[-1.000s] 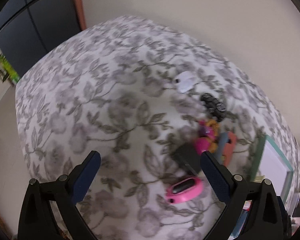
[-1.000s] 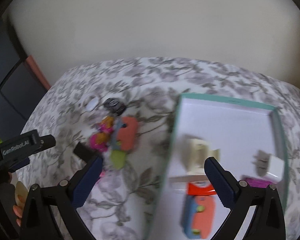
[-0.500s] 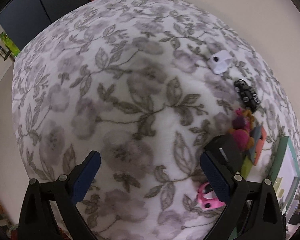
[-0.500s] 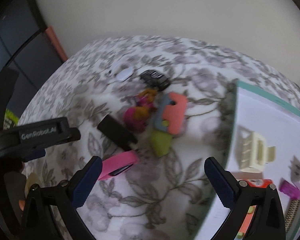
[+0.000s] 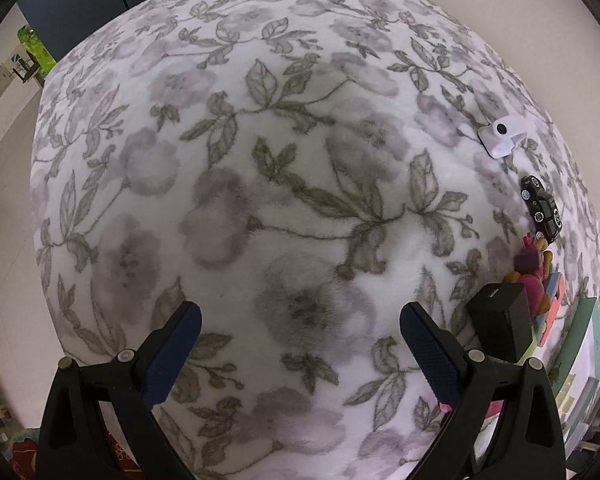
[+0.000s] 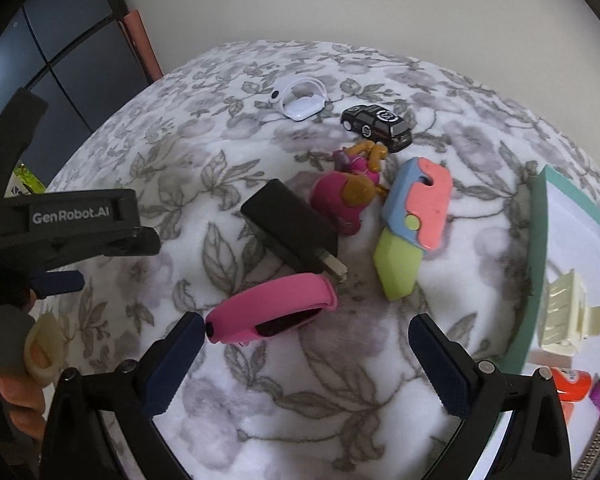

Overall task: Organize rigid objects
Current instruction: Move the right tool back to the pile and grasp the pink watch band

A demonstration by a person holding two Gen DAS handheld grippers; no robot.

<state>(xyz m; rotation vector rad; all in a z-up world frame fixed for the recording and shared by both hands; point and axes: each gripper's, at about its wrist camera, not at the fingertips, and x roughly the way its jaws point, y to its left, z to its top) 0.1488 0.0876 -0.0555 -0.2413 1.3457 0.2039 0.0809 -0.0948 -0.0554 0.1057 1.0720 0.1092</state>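
Leftmost, left gripper (image 5: pixel 300 332): jaws wide, empty, over bare floral cloth (image 5: pixel 260 160). Right gripper (image 6: pixel 306 340): jaws wide, empty, pink band (image 6: pixel 272 312) just beyond its left finger; then black charger (image 6: pixel 292 228), pink toy (image 6: pixel 344 196), folding knife toy (image 6: pixel 412 216), teal-rimmed tray (image 6: pixel 536 264) at far right.

This is a home, most likely a bedroom or living room. A fuzzy white blanket printed with grey-purple flowers and green leaves (image 6: pixel 300 408) lies under both pairs of fingers and stretches well ahead of them. Small household odds and ends sit on it beyond the right fingers: a black toy car (image 6: pixel 376 122), a pink and orange plastic figurine (image 6: pixel 350 192) and a black wall charger with metal prongs (image 6: pixel 292 232). Behind the blanket stand a plain cream wall (image 6: pixel 340 8) and a dark blue panelled cabinet (image 6: pixel 72 64), off to the left.
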